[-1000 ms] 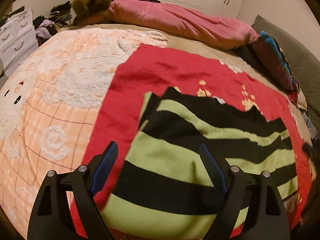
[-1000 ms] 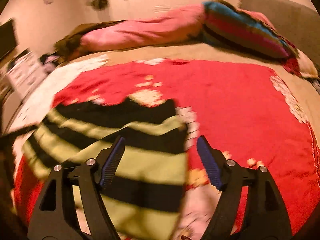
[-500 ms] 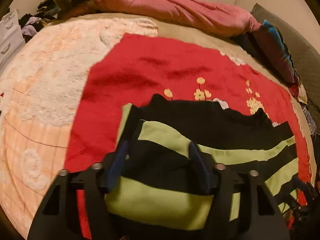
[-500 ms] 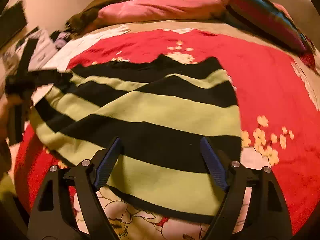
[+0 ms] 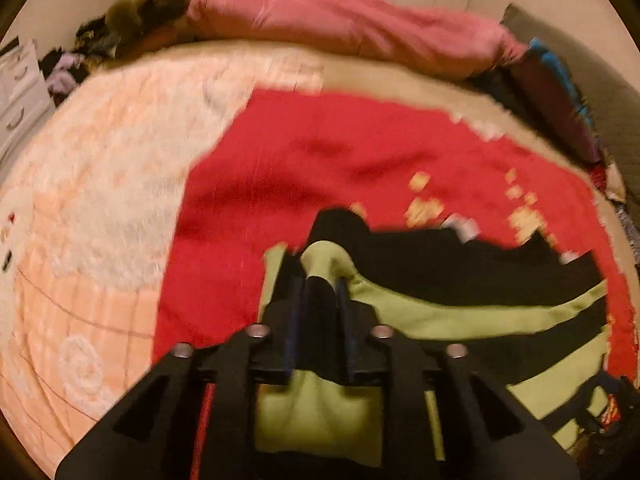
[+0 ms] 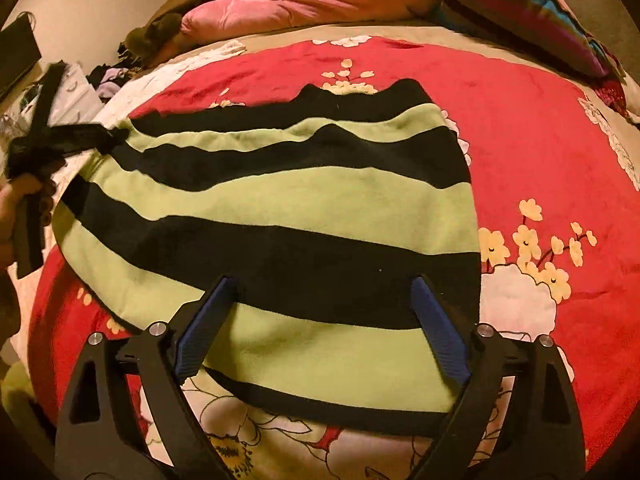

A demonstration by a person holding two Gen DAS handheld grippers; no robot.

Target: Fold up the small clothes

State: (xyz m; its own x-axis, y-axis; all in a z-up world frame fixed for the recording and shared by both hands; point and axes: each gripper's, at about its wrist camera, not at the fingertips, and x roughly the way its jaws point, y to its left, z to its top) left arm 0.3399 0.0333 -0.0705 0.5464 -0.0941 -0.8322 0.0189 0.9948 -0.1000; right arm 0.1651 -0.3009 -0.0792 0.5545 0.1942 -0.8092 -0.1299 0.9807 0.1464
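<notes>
Striped garment, green and black, lies spread on the red flowered blanket that covers the bed. Its near hem runs under the right gripper, and part of that hem is hidden behind the gripper's black frame. In the left wrist view the whole picture is blurred, so the yellow flowers on the blanket are only blocky patches and the garment's far edge is hard to trace.

That view shows the left gripper with its jaws drawn narrow and a raised fold of the garment's corner pinched between the blue pads; they have just been closing on it. What lies below the pinch is cut off by the gripper body. The right wrist view shows the same gripper from the side, at the left edge, blurred, with a hand around its handle and the cloth pulled to a point there.

The right gripper stands wide, its jaws just having opened further; the garment lies between and beneath the fingers, and the pads do not press on it.

Only the left wrist view shows the pale peach fluffy blanket beside the red one and a white drawer unit. Both views show the pink duvet at the far end; the striped pillow is clearer in the right view.
</notes>
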